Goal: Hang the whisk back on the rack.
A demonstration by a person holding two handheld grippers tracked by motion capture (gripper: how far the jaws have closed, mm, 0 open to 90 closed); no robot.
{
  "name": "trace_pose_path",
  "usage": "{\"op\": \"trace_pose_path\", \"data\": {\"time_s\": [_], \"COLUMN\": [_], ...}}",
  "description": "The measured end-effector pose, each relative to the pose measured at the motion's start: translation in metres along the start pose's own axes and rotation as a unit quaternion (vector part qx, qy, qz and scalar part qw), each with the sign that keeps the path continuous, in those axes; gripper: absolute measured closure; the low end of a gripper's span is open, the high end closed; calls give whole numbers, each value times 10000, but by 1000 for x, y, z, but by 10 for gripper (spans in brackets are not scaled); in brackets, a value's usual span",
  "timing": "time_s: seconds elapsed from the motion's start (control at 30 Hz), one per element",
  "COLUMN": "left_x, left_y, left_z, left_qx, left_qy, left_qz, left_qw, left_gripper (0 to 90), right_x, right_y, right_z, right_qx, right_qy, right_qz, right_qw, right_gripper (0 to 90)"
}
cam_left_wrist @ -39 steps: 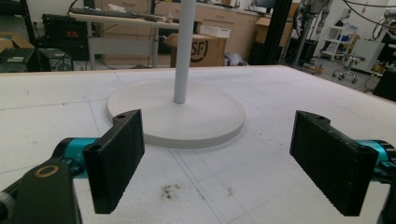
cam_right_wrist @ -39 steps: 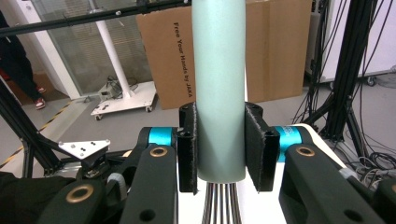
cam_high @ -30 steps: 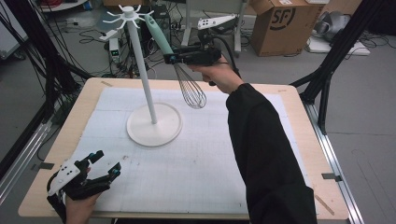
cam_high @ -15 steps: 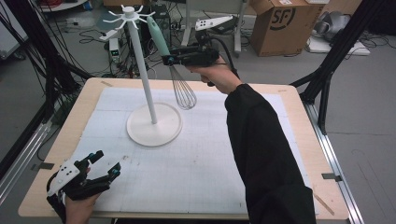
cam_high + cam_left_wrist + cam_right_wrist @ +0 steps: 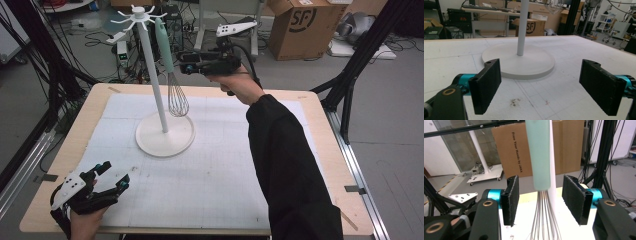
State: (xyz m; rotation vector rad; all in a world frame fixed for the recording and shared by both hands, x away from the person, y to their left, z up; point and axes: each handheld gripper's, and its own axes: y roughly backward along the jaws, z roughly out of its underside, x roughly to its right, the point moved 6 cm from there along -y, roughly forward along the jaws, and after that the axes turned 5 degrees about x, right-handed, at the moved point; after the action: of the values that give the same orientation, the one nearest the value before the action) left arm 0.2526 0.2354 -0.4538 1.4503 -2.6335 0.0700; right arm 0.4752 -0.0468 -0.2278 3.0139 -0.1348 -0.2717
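Mint-handled wire whisk (image 5: 171,70) on white hook stand (image 5: 164,134), right gripper (image 5: 540,200) fingers apart, left gripper (image 5: 541,87) fingers apart

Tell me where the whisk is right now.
In the high view the whisk hangs beside the white stand's pole, on its right, above the round base. In the right gripper view its handle sits between the open right claw.

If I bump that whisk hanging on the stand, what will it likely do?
The whisk hangs from the top of the stand, so it would probably swing. Its thin wire loops look springy, likely light. The smooth mint handle between the open right gripper pads may slip.
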Motion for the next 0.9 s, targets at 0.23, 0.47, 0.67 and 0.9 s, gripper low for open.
{"op": "trace_pose_path", "data": {"time_s": [0.23,0.47,0.67,0.9], "left_x": [2,5,6,10], "left_y": [-1,-3,-6,-6], "left_z": [1,1,2,0], "left_qx": [-40,-34,-83,-34], "left_qy": [-36,-51,-76,-158], "left_qz": [39,39,83,79], "left_qw": [10000,10000,9999,9998], "left_gripper": [182,182,182,175], "right_x": [-10,-22,-26,-35], "right_y": [19,45,69,92], "right_z": [19,48,67,87], "right_qx": [38,-37,-15,56], "right_qy": [143,161,187,181], "right_qz": [160,431,681,1024], "right_qw": [9998,9989,9975,9946], "right_gripper": [416,318,264,159]}}
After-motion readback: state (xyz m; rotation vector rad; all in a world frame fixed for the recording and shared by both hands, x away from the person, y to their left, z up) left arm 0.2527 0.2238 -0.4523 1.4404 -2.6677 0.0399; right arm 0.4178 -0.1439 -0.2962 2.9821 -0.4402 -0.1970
